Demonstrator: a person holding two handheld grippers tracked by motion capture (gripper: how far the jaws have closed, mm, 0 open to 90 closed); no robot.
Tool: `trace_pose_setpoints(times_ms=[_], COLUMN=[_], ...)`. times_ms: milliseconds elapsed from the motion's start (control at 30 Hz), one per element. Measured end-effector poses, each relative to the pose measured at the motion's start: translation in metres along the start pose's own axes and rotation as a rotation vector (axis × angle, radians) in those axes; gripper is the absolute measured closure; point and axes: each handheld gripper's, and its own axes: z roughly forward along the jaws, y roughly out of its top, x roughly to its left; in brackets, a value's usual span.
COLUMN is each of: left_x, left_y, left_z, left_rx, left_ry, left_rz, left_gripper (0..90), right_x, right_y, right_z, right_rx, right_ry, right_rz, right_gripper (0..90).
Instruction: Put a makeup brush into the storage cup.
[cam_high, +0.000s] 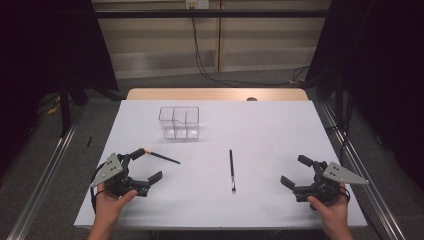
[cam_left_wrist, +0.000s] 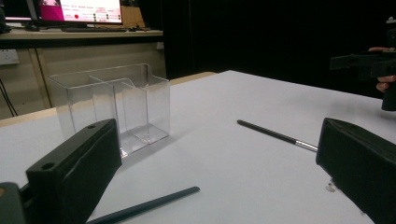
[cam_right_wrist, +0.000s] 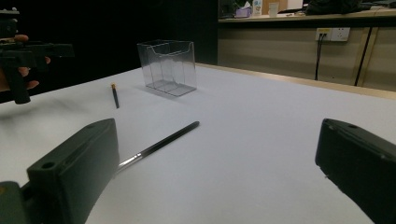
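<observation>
No readable labels anywhere. Left gripper and right gripper both gape wide, holding nothing; two brushes and clear box lie untouched.

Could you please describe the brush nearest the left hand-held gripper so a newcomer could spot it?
On the white table, look in front of the clear organiser, toward the left hand-held gripper. The dark brush lies slanted beside it; unlike the middle brush, it has an orange end.

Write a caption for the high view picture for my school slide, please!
Two open claws, left claw and right claw, wait beside two brushes and a clear box.
</observation>
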Motion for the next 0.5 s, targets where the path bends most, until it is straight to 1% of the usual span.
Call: trace_pose_setpoints(times_ms=[133, 233, 500], left_x=[0.001, 0.001, 0.0035], left_y=[0.0005, 0.0008, 0.0014], left_z=[0.0006, 0.0012, 0.0036], left_rx=[-0.002, -0.003, -0.002], left_ry=[0.005, 0.004, 0.001], left_rz=[0.004, 0.0, 0.009], left_gripper=[0.0, 0.0, 0.0], right_x=[0.0005, 0.001, 0.0017], right_y=[0.0001, 0.0, 0.0005], right_z=[-0.0014, -0.0021, -0.0024], right_rx=[0.0, 0.002, -0.003], right_ry=[0.001, 0.0, 0.006], right_rz=[-0.006, -0.009, -0.012], right_gripper=[0.0, 0.0, 0.0])
